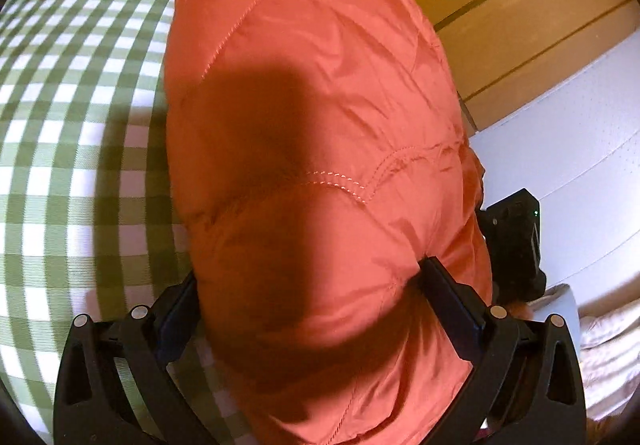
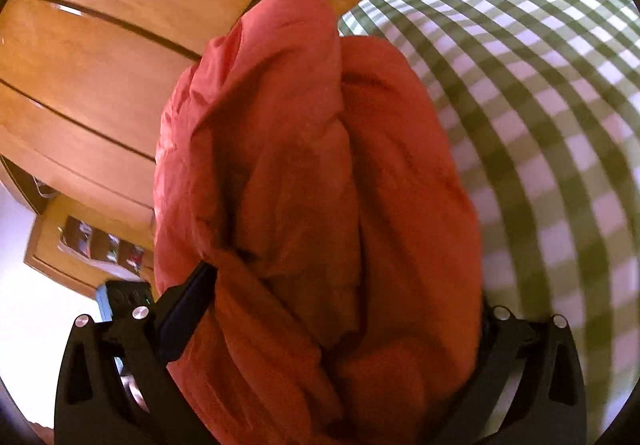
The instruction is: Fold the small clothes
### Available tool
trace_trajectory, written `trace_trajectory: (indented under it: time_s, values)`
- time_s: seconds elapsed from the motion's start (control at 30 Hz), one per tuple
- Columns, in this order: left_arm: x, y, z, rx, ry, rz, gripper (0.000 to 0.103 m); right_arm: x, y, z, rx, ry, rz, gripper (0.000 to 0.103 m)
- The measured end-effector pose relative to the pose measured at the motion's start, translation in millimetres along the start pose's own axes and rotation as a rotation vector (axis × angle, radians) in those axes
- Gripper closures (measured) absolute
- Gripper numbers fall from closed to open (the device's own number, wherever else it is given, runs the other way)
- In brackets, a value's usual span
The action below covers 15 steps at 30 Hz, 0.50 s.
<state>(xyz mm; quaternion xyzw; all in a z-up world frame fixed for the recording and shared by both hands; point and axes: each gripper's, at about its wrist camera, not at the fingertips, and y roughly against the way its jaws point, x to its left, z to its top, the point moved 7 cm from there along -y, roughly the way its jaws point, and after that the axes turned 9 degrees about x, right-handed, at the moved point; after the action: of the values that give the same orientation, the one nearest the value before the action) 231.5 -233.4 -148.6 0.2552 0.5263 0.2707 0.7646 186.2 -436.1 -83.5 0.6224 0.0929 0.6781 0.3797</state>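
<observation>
The orange quilted jacket fills the middle of both wrist views, a puffy garment with stitched seams curving across its shell. In the left wrist view it bulges from 6 o'clock up to 12 o'clock, with a dark shadow across its lower middle. The left gripper has the jacket between its fingers: the padding swells out between them, the right one pressing into the fabric at 5 o'clock, the left one half hidden behind the bulge at 7 o'clock, so the fingers pinch a thick wad of jacket.

In the right wrist view the jacket shows its bunched, folded side, deep creases running from 12 to 6 o'clock. The right gripper also pinches it: one finger digs into a gather of cloth at 8 o'clock; the other is buried behind the fabric at 4 o'clock.

Beyond the jacket lies a green-and-white checked cloth, at 9 o'clock in the left view and at 2 o'clock in the right. Whether the jacket touches it cannot be told. Wooden panels stand at 10 o'clock in the right view. The right gripper's black body shows at 4 o'clock in the left view, just beside the jacket.
</observation>
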Motion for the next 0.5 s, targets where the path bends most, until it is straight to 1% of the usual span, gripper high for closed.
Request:
trace_trajectory:
  time_s: [0.07,0.13,0.17,0.23,0.27,0.3,0.33,0.43,0.5]
  values:
    - [-6,-3,0,-0.008,-0.013,0.026,0.004,7,-4,-3,-0.009,0.03,-0.019,0.002]
    - [-17,-2,-4,-0.025,-0.072,0.08,0.009,13,-5,-9,-0.012,0.05,-0.041,0.004]
    - [-23,-1,-6,-0.035,-0.106,0.108,0.013,14,-3,-10,-0.014,0.048,-0.04,0.008]
    - [-30,0,-8,-0.05,-0.134,0.13,0.018,19,1,-15,-0.03,0.053,-0.037,0.016]
    - [-34,2,-9,-0.063,-0.157,0.151,0.022,24,5,-19,-0.041,0.059,-0.035,0.02]
    - [-38,4,-10,-0.077,-0.178,0.17,0.027,26,8,-23,-0.047,0.066,-0.036,0.022]
    - [-41,8,-11,-0.097,-0.206,0.196,0.028,32,10,-28,-0.055,0.078,-0.039,0.024]
    - [-46,24,-10,-0.15,-0.271,0.27,0.033,48,7,-38,-0.076,0.099,-0.026,0.026]
    - [-43,34,-8,-0.178,-0.287,0.301,0.034,59,-1,-43,-0.08,0.127,-0.028,0.026]
